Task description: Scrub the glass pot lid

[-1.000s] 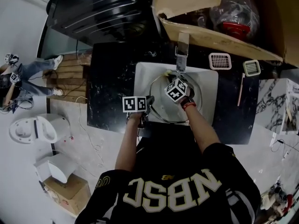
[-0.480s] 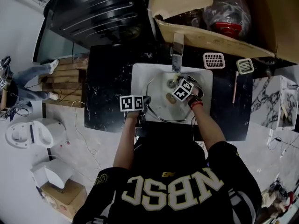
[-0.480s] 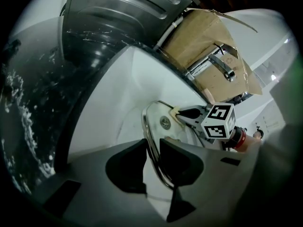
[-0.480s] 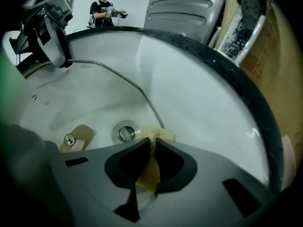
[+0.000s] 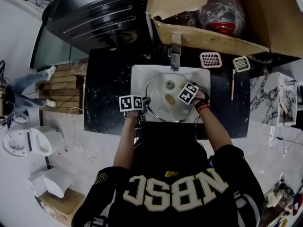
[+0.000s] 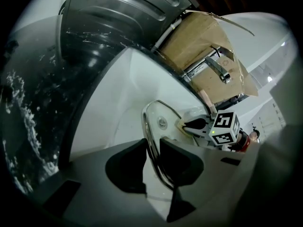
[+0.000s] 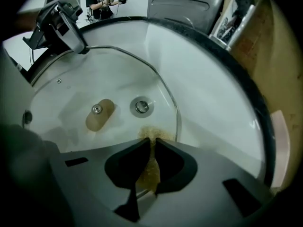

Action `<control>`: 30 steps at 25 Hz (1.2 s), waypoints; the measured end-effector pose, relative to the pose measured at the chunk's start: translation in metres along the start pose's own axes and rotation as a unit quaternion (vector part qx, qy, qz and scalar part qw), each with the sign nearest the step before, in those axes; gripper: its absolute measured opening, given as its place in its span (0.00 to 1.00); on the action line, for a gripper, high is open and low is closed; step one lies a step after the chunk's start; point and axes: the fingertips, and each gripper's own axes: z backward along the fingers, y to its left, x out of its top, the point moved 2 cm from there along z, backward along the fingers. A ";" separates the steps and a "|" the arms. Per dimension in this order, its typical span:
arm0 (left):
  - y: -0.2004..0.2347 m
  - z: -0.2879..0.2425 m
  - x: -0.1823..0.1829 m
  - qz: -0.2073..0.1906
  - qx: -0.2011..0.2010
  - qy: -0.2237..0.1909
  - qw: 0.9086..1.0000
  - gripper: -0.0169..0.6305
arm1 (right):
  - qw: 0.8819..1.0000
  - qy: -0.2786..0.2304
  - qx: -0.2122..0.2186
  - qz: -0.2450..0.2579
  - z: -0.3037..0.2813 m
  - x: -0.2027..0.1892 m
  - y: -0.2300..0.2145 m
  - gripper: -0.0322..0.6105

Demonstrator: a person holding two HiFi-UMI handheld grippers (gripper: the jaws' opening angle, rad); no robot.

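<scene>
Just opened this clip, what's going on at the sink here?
A person is scrubbing a glass pot lid in a white sink. The left tongs clamp the lid's metal rim, steadying it. The right tongs grip a yellowish scrub pad and press it on the glass near the opposite rim.
</scene>
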 end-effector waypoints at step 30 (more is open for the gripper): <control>-0.002 0.000 0.002 0.000 -0.007 -0.003 1.000 0.18 | 0.938 0.050 0.344 0.016 0.095 -0.028 0.139 0.12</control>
